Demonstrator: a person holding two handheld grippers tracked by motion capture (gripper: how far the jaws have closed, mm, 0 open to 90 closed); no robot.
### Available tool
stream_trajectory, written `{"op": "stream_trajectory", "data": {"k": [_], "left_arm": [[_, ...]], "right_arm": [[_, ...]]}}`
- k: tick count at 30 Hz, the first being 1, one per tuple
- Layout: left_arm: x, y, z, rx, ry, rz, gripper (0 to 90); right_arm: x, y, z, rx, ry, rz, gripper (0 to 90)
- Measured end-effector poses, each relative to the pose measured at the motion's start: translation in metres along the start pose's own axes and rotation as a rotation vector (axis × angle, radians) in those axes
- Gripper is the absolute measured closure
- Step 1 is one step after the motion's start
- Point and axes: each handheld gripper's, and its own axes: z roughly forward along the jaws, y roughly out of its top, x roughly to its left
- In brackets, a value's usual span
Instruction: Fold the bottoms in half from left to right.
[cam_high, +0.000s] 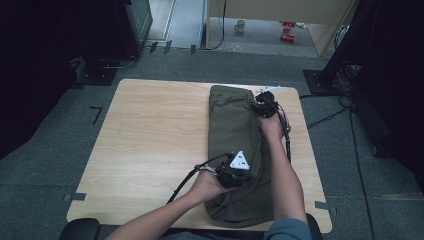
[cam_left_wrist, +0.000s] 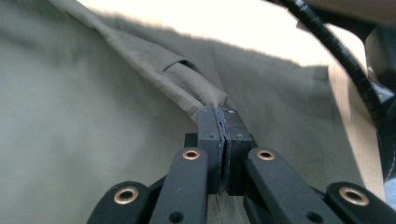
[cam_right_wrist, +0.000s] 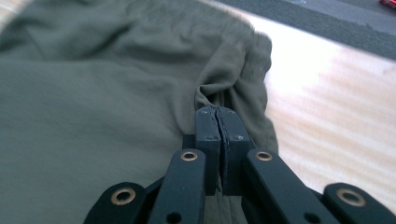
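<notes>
Room: we see a grey carpeted floor (cam_high: 50, 150) around the bench, dark curtains at both sides, and a white mug (cam_high: 240, 26) far back on a lighter floor.

Bench: we work at a pale wood-grain bench (cam_high: 150, 140) with rounded corners; its top is smooth and matt.

Garment: an olive-green garment (cam_high: 232, 130) lies folded into a long, narrow strip on the right half of the bench, running from the far edge towards us. We read the cloth as a soft woven cotton with a fine weave, lightly creased, with a gathered elastic-looking band at its far end.

Left tool: our left tool (cam_high: 243, 176) sits over the near part of the strip, a grey three-cornered plate on its top and a ribbed black cable trailing left. In the left gripper view its black jaws stand together on a stitched edge of the garment (cam_left_wrist: 187, 88), the fabric rising in a ridge straight out of the pinch.

Right tool: our right tool (cam_high: 260, 102) sits at the far right corner of the strip, a black cable running along the forearm. In the right gripper view its matt black jaws are clamped on a puckered fold of the garment (cam_right_wrist: 116, 116) just below the gathered band, with bare bench (cam_right_wrist: 327, 116) to the right.

Tool build: we note flat black links with brass-coloured rivets on both.
</notes>
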Motion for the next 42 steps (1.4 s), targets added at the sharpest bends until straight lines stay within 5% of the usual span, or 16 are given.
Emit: {"op": "stream_trajectory", "data": {"k": [6, 14, 19, 26, 32, 36, 42], "left_arm": [[0.011, -0.016, 0.012, 0.088, -0.003, -0.027, 88.9], [0.028, -0.032, -0.013, 0.095, 0.032, 0.025, 88.5], [0.063, -0.05, -0.049, 0.123, 0.108, -0.017, 88.4], [0.097, -0.064, -0.08, 0.144, 0.206, -0.053, 88.2], [0.13, -0.077, -0.108, 0.157, 0.326, -0.106, 88.3], [0.127, -0.076, -0.113, 0.156, 0.323, -0.094, 88.6], [0.096, -0.064, -0.122, 0.075, 0.307, -0.04, 88.9]], "right_arm": [[-0.005, -0.017, 0.015, 0.057, -0.003, 0.05, 87.8], [-0.002, -0.029, 0.021, 0.061, -0.018, 0.035, 87.8], [0.003, -0.029, 0.022, 0.062, -0.016, 0.054, 87.9], [0.011, -0.028, 0.026, 0.043, -0.008, 0.068, 87.9], [0.022, -0.033, 0.028, -0.016, 0.02, 0.058, 88.0], [0.024, -0.034, 0.029, -0.029, 0.022, 0.069, 88.1], [0.025, -0.034, 0.029, -0.027, 0.019, 0.064, 88.0]]}}
